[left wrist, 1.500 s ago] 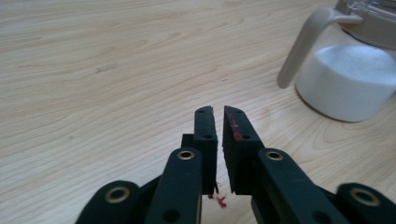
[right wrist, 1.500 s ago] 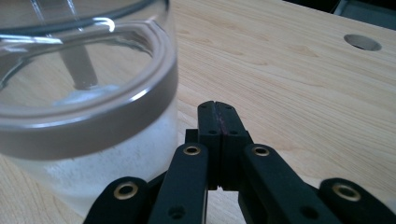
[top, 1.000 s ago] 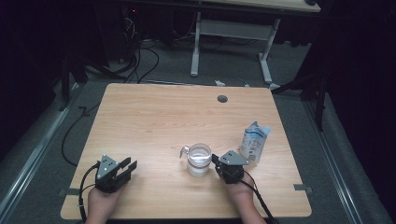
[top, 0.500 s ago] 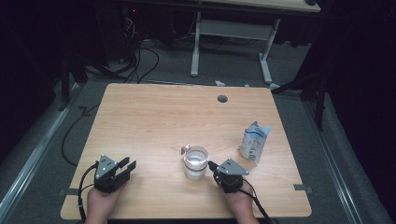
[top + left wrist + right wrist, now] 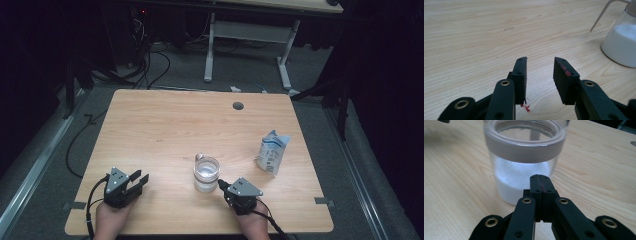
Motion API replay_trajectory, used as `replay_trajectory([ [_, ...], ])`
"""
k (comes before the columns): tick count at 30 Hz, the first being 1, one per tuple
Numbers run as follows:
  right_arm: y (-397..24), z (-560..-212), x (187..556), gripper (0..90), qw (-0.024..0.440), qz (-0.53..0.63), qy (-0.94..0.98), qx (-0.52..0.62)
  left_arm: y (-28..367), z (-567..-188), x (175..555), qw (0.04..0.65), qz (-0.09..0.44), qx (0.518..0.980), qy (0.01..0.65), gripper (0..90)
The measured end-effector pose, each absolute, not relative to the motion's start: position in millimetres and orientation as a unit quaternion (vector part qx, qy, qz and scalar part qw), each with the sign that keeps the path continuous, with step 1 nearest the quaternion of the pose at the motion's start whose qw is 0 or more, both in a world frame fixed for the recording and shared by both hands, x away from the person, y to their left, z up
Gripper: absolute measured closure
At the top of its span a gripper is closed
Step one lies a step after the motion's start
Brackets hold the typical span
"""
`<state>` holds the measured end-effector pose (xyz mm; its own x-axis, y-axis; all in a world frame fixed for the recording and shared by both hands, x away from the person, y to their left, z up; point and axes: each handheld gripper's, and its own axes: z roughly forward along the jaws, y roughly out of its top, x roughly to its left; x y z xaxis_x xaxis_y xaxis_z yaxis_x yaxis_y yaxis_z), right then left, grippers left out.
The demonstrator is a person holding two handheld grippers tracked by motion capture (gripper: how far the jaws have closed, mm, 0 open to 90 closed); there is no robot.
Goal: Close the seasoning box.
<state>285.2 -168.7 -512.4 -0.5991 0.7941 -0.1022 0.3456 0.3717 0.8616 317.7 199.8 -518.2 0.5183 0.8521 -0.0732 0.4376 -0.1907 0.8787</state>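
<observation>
A clear glass jar (image 5: pixel 206 174) with white powder in its bottom stands open-topped on the wooden table (image 5: pixel 175 125), near the front middle. My right gripper (image 5: pixel 220 183) lies just to the jar's near right, its tip pointing at the jar. In the right gripper view the jaws (image 5: pixel 540 177) are shut with nothing between them, and the jar (image 5: pixel 524 170) stands close ahead. My left gripper (image 5: pixel 140 176) rests at the front left, open and empty (image 5: pixel 540 61). The jar (image 5: pixel 621 45) stands off to its right.
A white and blue pouch (image 5: pixel 272 151) stands to the right of the jar. A round cable hole (image 5: pixel 238 105) sits near the table's far edge. A thin wire bail (image 5: pixel 599 17) hangs off the jar. Red specks (image 5: pixel 526 107) mark the wood under the left jaws.
My right gripper has drawn back from the jar's right side toward the near edge, still shut. The left gripper has stayed where it was.
</observation>
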Motion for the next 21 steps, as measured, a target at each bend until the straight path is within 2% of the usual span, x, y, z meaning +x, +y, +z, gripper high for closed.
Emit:
replay_trajectory([
  [8,-166,-511,279,90.0,0.258,0.427,0.791,0.355,199,-518,318,0.46,0.226,0.74,0.435,62.5],
  [17,-176,-505,320,90.0,0.277,0.42,0.771,0.39,202,-518,317,0.462,0.228,0.736,0.44,62.1],
  [21,-171,-505,323,90.0,0.274,0.422,0.776,0.381,203,-519,317,0.459,0.233,0.737,0.438,60.4],
])
